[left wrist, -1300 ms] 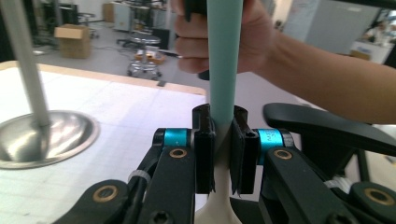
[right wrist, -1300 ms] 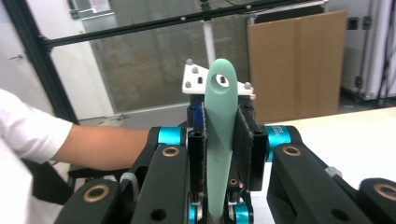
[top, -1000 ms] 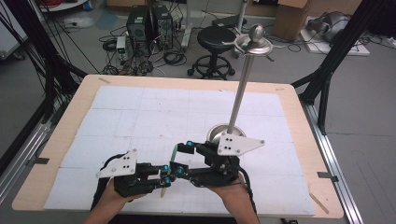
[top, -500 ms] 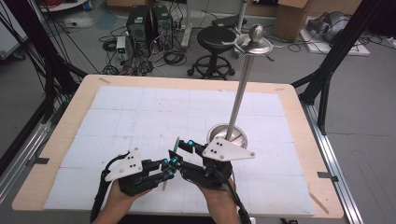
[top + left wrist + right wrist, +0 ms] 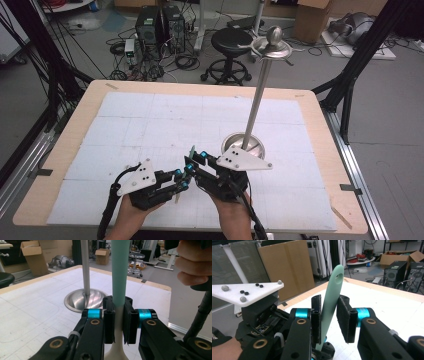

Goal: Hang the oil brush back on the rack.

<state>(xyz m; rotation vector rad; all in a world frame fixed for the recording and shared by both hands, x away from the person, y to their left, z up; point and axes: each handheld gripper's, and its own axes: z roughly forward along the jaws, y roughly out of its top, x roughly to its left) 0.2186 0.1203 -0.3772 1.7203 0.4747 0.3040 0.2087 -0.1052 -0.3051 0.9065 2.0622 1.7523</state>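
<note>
A utensil (image 5: 120,270) with a pale green handle and a white lower part stands upright in my left gripper (image 5: 117,302), which is shut on it where green meets white. The handle's holed tip (image 5: 338,276) rises between the jaws of my right gripper (image 5: 330,299), which stand apart around it with a gap on one side. In the high view the left gripper (image 5: 181,179) and right gripper (image 5: 196,159) meet near the table's front middle, the utensil (image 5: 191,151) poking up between them.
A metal stand with a round dished base (image 5: 243,145), a tall pole (image 5: 257,95) and hooks at the top (image 5: 274,47) rises just beyond my right gripper. The white gridded mat (image 5: 150,125) covers the wooden table (image 5: 90,95).
My left gripper has come forward and up with the utensil, closing in on the right gripper. The right gripper has shifted slightly left, so the handle now stands between its jaws.
</note>
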